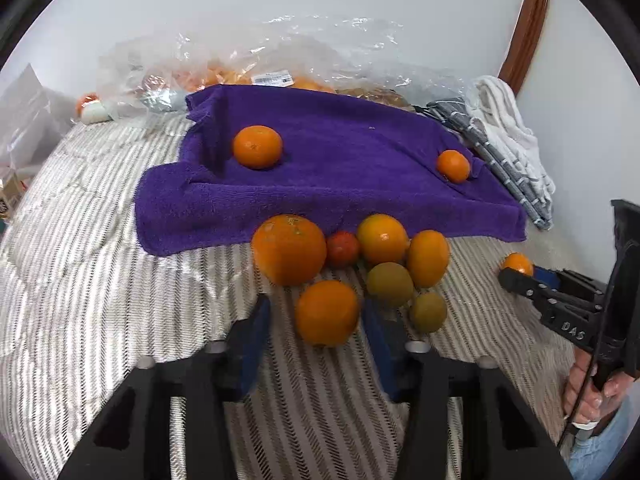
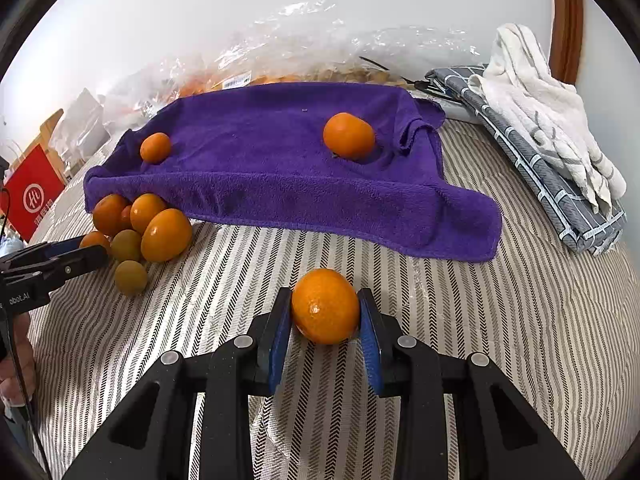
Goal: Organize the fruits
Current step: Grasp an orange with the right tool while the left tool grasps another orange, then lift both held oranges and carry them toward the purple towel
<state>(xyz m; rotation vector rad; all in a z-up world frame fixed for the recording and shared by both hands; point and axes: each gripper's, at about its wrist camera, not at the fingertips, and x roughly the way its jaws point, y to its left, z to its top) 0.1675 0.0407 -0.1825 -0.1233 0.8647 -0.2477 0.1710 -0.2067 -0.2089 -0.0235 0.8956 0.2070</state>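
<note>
Right tongs [image 2: 325, 312] level and low over the striped bed [image 2: 500, 320], pads pressed on an orange [image 2: 325, 306] near the purple towel [image 2: 280, 168]. Left tongs [image 1: 316, 320] wide apart, flanking another orange [image 1: 327, 312] at the near edge of the fruit pile [image 1: 384, 256]. Two oranges sit on the towel.

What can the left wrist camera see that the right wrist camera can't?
Only the left wrist view shows the left gripper head-on, open around an orange, and a small white and orange thing far back. Only the right wrist view shows a red bag and the right gripper shut on another orange. Both show the purple towel with two oranges on it and the fruit pile.
</note>
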